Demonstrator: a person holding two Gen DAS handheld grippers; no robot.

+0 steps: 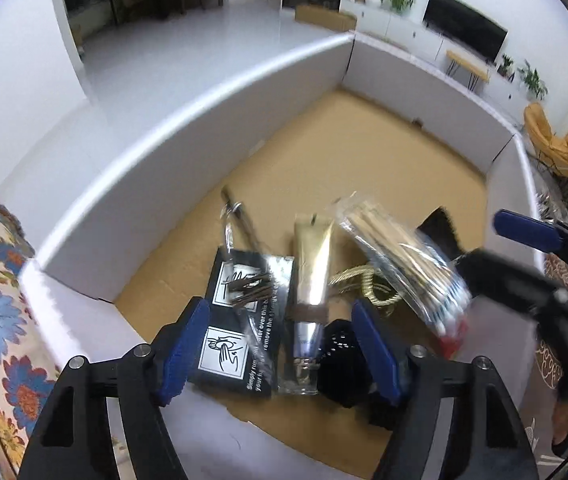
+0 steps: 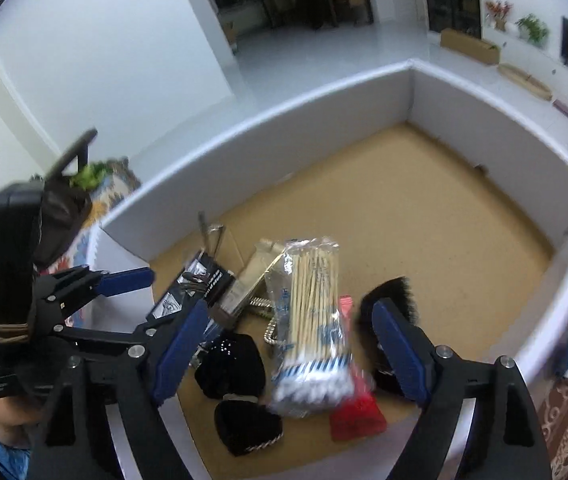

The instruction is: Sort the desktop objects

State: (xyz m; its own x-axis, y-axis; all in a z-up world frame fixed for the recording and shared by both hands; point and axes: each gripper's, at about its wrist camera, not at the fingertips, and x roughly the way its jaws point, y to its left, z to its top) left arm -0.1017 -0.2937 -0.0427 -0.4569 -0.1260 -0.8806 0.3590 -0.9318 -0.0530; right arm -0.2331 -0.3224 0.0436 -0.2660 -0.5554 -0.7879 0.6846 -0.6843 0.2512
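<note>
The bag of cotton swabs (image 2: 314, 320) lies in the white-walled box (image 2: 324, 128), long axis running near to far, directly ahead between the right claw (image 2: 290, 354)'s wide, empty jaws, while the left claw (image 1: 280, 354), likewise wide and empty, hovers over the gold tube (image 1: 311, 280) farther left.

I see my left gripper (image 1: 280, 354) pointing steeply down, its two blue pads apart and pressing on nothing. My right gripper (image 2: 294, 354) is also tilted downward, jaws standing wide, nothing pinched between the pads. In the right wrist view the left gripper shows at the left side, with the hand (image 2: 2, 420) that carries it low in the corner, partly hidden behind the black frame
</note>
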